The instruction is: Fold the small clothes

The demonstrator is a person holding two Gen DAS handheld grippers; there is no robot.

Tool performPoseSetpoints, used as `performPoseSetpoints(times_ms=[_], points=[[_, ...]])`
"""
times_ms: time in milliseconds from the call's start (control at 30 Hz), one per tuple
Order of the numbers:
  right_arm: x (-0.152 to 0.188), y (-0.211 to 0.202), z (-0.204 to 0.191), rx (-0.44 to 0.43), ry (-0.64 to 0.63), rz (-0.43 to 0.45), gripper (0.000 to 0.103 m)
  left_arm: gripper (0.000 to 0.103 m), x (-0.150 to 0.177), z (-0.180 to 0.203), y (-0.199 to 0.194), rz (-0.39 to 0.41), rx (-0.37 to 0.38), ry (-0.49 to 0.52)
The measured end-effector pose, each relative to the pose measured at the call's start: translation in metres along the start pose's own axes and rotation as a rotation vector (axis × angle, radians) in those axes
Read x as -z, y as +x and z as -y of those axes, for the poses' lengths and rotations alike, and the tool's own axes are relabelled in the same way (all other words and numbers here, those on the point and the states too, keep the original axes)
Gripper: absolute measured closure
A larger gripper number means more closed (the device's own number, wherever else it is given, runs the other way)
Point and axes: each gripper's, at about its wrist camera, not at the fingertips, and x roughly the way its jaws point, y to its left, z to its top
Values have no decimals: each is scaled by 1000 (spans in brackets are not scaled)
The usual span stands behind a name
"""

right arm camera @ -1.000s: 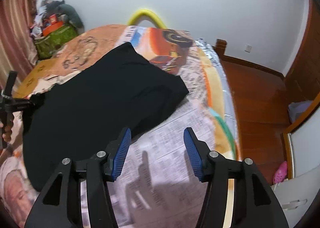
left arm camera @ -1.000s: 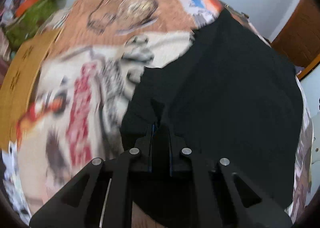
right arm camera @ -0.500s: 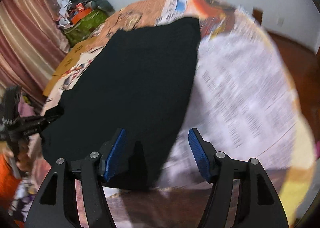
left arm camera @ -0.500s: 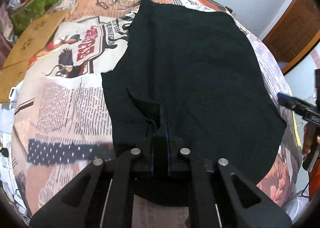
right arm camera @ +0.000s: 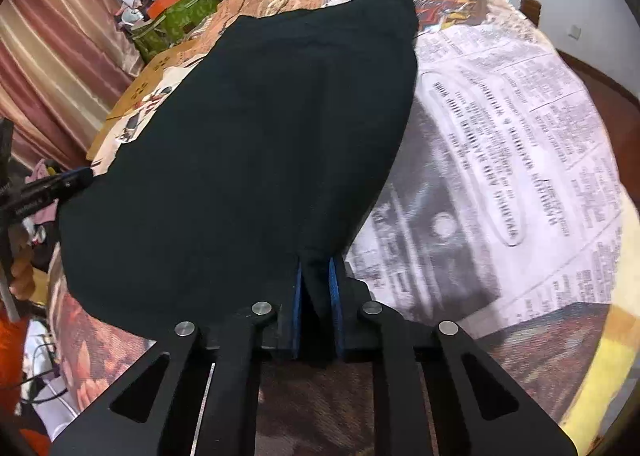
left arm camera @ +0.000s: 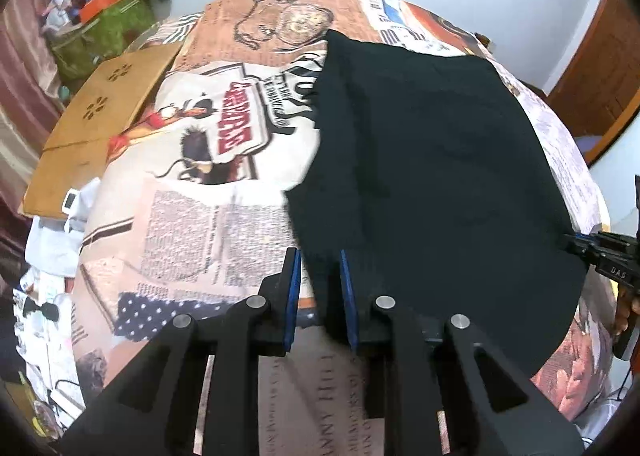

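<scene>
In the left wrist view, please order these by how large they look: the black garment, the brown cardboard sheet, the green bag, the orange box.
1. black garment
2. brown cardboard sheet
3. green bag
4. orange box

The bag and box lie farther from the camera, so their true sizes stay unsure.

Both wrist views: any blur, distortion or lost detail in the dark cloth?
Left wrist: heavy fisheye bend, dark corners; bedspread print slightly soft; black cloth nearly featureless, folds barely readable. Right wrist: same bend; print on the right smeared, cloth again a flat dark mass, seams faint. Light is even in both, no glare.
</scene>
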Motion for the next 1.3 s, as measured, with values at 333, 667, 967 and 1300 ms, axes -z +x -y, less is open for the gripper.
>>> performPoseSetpoints(times_ms=[333, 667, 967, 1300], points=[[10, -35, 11, 71, 35, 62, 89, 51, 8, -12, -18, -13, 117, -93], [22, -32, 13, 16, 90, 51, 65, 29, 13, 20, -21, -31, 194, -35], [28, -11, 8, -39, 88, 16, 65, 49, 28, 8, 25, -120, 268, -152], [22, -19, -5, -50, 21, 44, 94, 89, 14, 25, 9, -96, 270, -80]])
